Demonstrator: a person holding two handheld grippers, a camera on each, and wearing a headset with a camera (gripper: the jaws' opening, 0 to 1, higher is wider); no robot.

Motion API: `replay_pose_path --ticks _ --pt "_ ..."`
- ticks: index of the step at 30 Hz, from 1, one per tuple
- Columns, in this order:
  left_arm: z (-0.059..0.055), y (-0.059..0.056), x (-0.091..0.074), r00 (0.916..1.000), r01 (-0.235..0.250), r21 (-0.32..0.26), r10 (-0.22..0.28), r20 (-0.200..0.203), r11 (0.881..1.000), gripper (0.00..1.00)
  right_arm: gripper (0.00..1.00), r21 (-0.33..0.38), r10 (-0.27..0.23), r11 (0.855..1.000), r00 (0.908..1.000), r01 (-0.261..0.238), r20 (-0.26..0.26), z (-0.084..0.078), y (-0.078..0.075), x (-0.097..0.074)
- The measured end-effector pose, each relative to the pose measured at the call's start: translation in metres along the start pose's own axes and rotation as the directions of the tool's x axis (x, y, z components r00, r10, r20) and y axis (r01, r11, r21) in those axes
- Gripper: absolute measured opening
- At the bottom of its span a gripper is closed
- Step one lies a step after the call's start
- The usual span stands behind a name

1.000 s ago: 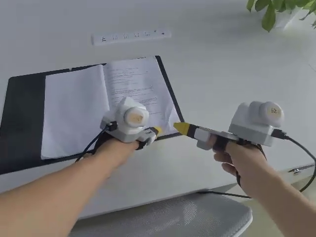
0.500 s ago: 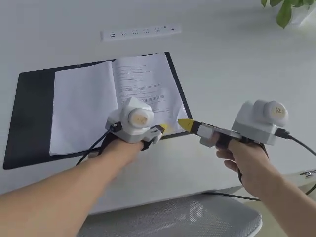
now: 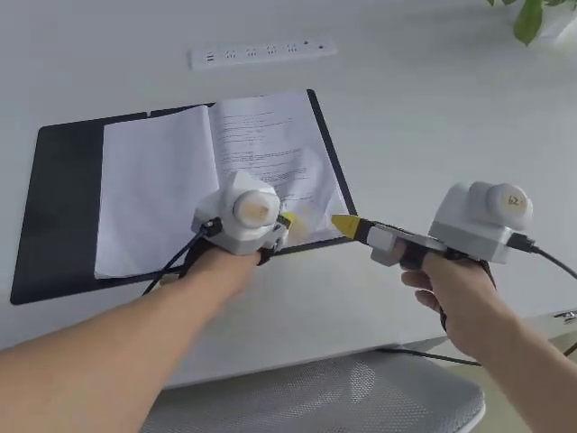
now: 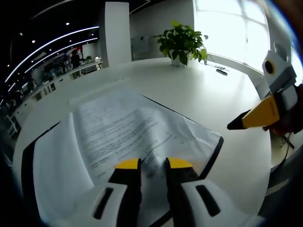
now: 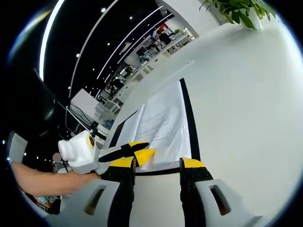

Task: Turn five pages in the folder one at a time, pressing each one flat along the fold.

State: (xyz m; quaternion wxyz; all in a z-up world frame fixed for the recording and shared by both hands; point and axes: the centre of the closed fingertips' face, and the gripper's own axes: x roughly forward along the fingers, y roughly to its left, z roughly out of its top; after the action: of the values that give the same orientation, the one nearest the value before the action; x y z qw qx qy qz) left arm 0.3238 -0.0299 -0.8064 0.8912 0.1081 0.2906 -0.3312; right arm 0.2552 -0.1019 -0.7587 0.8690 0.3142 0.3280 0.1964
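The folder [image 3: 54, 207] lies open on the table [image 3: 433, 117] just ahead of both tongs, its printed page [image 3: 270, 149] flat. In the last second my left tongs [image 3: 284, 222] have crept off the table onto that page's near corner, jaws slightly parted and holding nothing. My right tongs [image 3: 346, 225], released, hover just beside the folder's edge. I judge a page lift is coming next.

One folder [image 3: 63, 207], two grippers [image 3: 284, 224] [image 3: 344, 224], one power strip [image 3: 263, 53], one plant [image 3: 532, 13].
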Motion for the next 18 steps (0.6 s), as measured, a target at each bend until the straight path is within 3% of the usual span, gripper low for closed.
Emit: replay_pose_path --ticks 8,12,16,17,18 --pt "0.0 0.004 0.0 0.9999 -0.01 -0.04 0.01 0.0 0.999 0.13 0.36 -0.015 0.006 1.0 1.0 -0.006 0.004 0.0 0.005 0.001" --pt "0.0 0.008 0.001 0.9999 -0.016 -0.107 0.015 -0.006 0.994 0.08 0.36 -0.023 0.006 1.0 0.9999 -0.006 0.012 0.002 0.006 -0.001" --pt "0.0 0.009 0.0 0.9999 -0.013 -0.123 0.012 -0.01 0.992 0.03 0.36 -0.025 0.006 1.0 0.9997 -0.006 0.023 0.007 0.005 0.0" --pt "-0.002 0.015 -0.001 0.9992 -0.04 -0.193 0.038 -0.014 0.98 0.01 0.36 -0.024 0.005 1.0 0.9997 -0.005 0.025 0.009 0.005 0.002" --pt "-0.001 0.01 0.0 0.9999 -0.011 -0.223 0.01 -0.009 0.975 0.0 0.35 -0.022 0.005 1.0 0.9997 -0.004 0.022 0.01 0.005 0.004"
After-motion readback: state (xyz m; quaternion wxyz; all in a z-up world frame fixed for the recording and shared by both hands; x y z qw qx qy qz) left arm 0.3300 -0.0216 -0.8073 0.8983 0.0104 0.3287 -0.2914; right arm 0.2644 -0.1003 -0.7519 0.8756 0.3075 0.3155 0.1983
